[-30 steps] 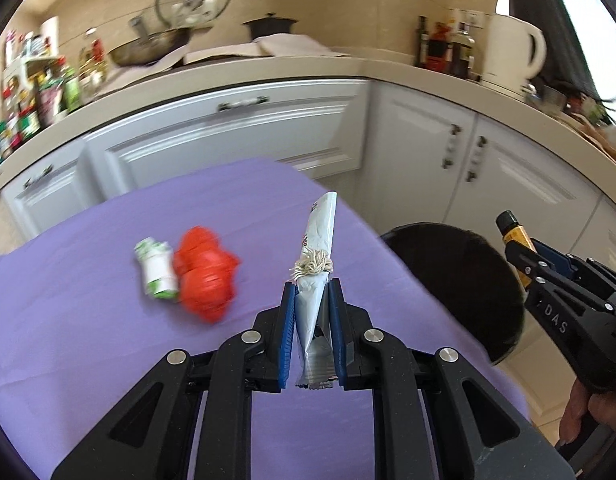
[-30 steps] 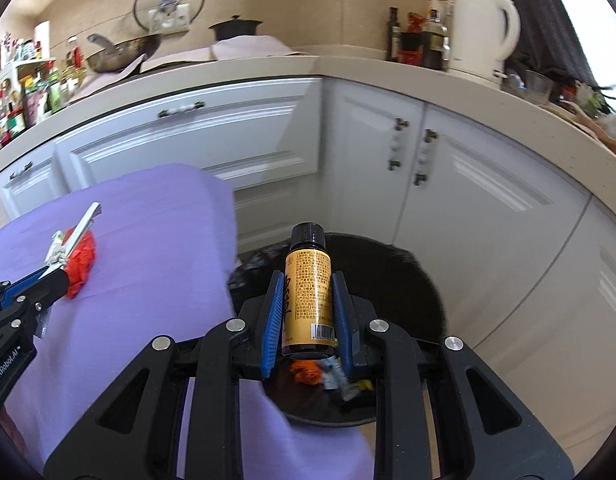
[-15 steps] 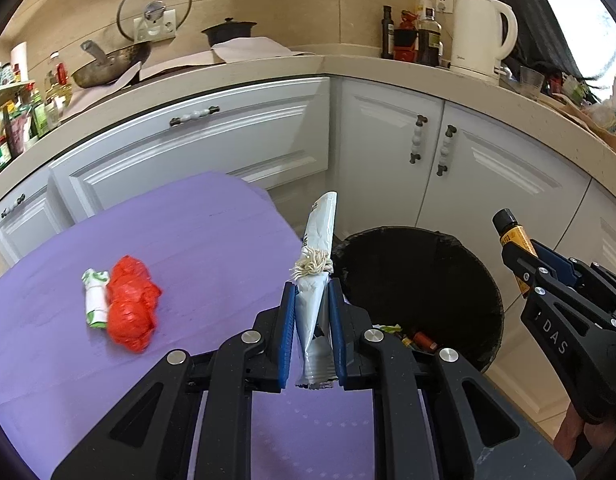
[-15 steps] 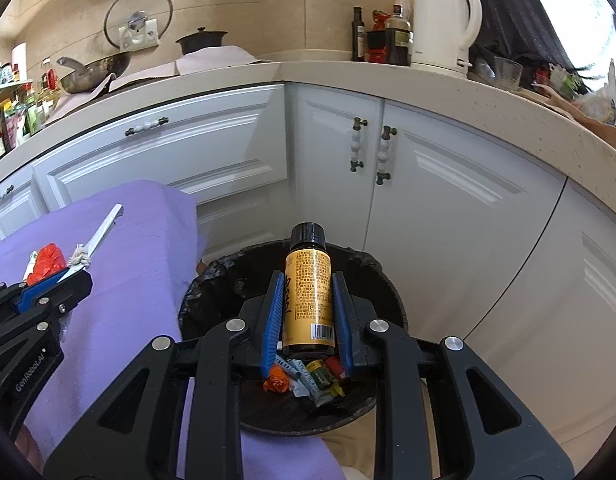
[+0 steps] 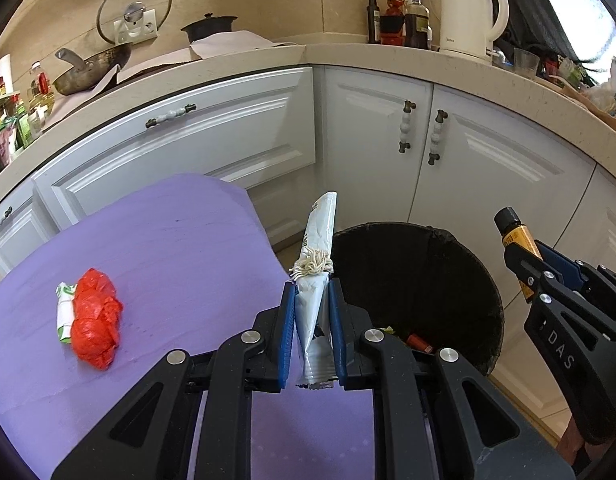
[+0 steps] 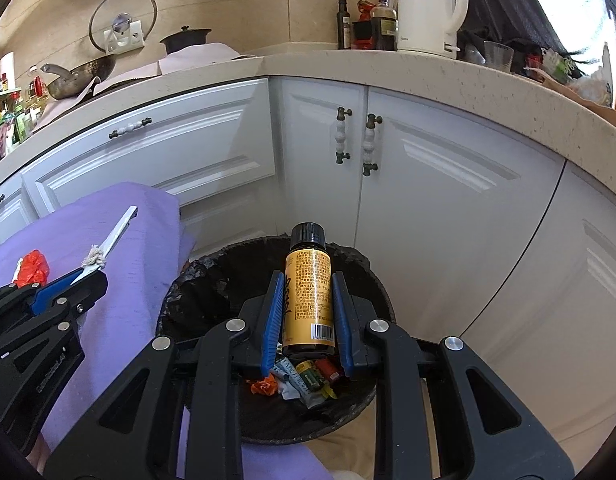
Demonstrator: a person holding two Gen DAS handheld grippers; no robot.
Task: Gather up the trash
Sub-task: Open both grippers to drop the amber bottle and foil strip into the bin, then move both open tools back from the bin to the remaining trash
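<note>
Trash bin (image 6: 372, 280), black-lined and part full of wrappers, sits below our right gripper (image 6: 308, 300), whose blue pads (image 6: 273, 320) pinch a small yellow-labelled bottle (image 6: 309, 296) with a black cap directly over the opening. Our left gripper (image 5: 312, 320) clamps a pale, flattened wrapper (image 5: 318, 264) tied with frayed string, held upright at the edge of the purple-covered table (image 5: 168, 248), just beside the bin. We see a crumpled red wrapper (image 5: 95, 318) and a green-and-white packet (image 5: 64, 314) lying touching on the cloth, well apart from the bin.
</note>
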